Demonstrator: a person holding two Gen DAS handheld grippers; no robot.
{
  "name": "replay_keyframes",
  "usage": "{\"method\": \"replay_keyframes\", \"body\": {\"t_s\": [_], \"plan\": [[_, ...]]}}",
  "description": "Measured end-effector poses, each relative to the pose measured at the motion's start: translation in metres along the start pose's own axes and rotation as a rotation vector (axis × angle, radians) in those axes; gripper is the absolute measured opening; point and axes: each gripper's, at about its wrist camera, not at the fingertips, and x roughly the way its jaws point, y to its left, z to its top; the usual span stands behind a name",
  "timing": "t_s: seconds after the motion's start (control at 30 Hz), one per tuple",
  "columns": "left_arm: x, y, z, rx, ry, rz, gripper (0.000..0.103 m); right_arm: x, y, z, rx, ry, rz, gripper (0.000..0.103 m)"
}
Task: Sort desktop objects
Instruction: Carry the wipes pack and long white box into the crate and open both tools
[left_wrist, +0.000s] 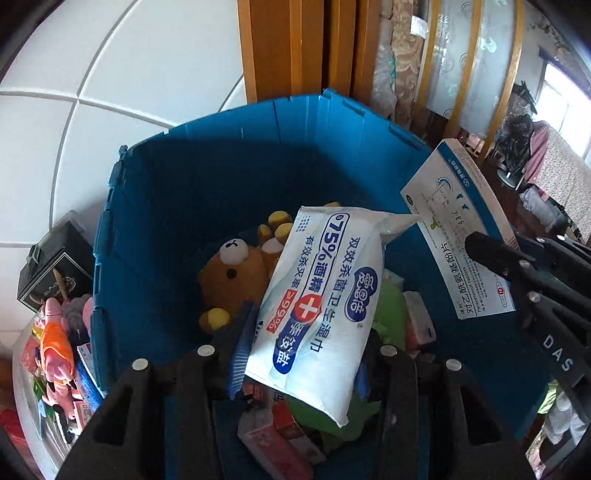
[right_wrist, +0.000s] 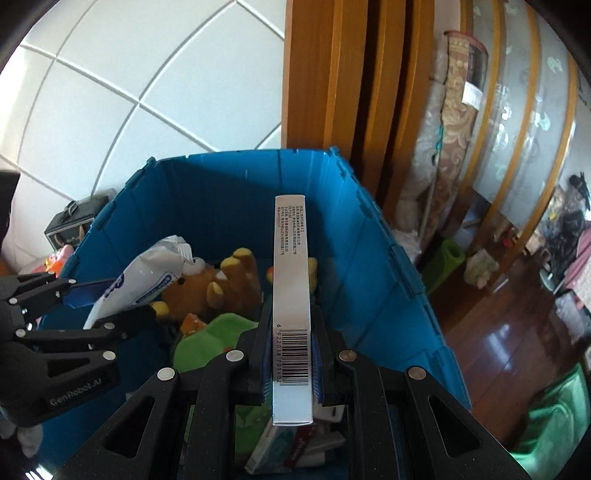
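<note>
A blue plastic crate (left_wrist: 192, 192) holds a brown plush bear (left_wrist: 236, 273), a green soft item (left_wrist: 391, 310) and small red and white boxes (left_wrist: 273, 435). My left gripper (left_wrist: 303, 354) is shut on a white pack of 75% alcohol wipes (left_wrist: 321, 302) and holds it above the crate. My right gripper (right_wrist: 290, 354) is shut on a flat white medicine box (right_wrist: 291, 295), held on edge over the crate (right_wrist: 369, 288). In the left wrist view the medicine box (left_wrist: 458, 229) shows at the right. In the right wrist view the wipes pack (right_wrist: 147, 277) shows at the left.
Left of the crate lies a clear tray with a pink and orange toy (left_wrist: 55, 354) and a black gift box (left_wrist: 55, 269). White tiled wall (left_wrist: 92, 92) behind, wooden door frame (right_wrist: 332, 74) at the back, dark wooden floor (right_wrist: 517, 332) to the right.
</note>
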Motion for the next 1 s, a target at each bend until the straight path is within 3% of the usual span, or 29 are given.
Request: {"method": "replay_keyframes", "body": {"t_s": [0.1, 0.17, 0.3, 0.33, 0.37, 0.6, 0.73, 0.83, 0.87, 0.9, 1.0], "plan": [[0.026, 0.005, 0.004, -0.028, 0.06, 0.029, 0.044, 0.036, -0.014, 0.013, 0.093, 0.088, 0.097, 0.017], [0.044, 0.005, 0.004, -0.028, 0.091, 0.049, 0.044, 0.057, -0.015, 0.016, 0.115, 0.135, 0.117, 0.017], [0.076, 0.01, 0.0, -0.037, 0.17, 0.092, 0.044, 0.086, -0.008, 0.014, 0.111, 0.186, 0.1, 0.017], [0.08, 0.013, -0.001, -0.047, 0.19, 0.097, 0.044, 0.086, -0.003, 0.013, 0.074, 0.18, 0.045, 0.017], [0.081, 0.017, -0.002, -0.061, 0.195, 0.097, 0.045, 0.088, 0.003, 0.013, 0.037, 0.174, -0.002, 0.017], [0.076, 0.022, -0.007, -0.073, 0.192, 0.132, 0.046, 0.107, 0.017, 0.009, -0.019, 0.224, -0.038, 0.018], [0.073, 0.021, -0.007, -0.069, 0.177, 0.134, 0.074, 0.116, 0.02, 0.007, -0.029, 0.253, -0.056, 0.019], [0.072, 0.024, -0.008, -0.072, 0.163, 0.15, 0.075, 0.12, 0.018, 0.007, -0.028, 0.255, -0.077, 0.04], [0.073, 0.025, -0.007, -0.075, 0.163, 0.15, 0.075, 0.12, 0.018, 0.007, -0.026, 0.252, -0.089, 0.06], [0.072, 0.025, -0.007, -0.075, 0.162, 0.154, 0.075, 0.12, 0.017, 0.009, -0.023, 0.249, -0.095, 0.073], [0.069, 0.024, -0.008, -0.071, 0.156, 0.145, 0.075, 0.113, 0.016, 0.01, -0.023, 0.231, -0.106, 0.076]]}}
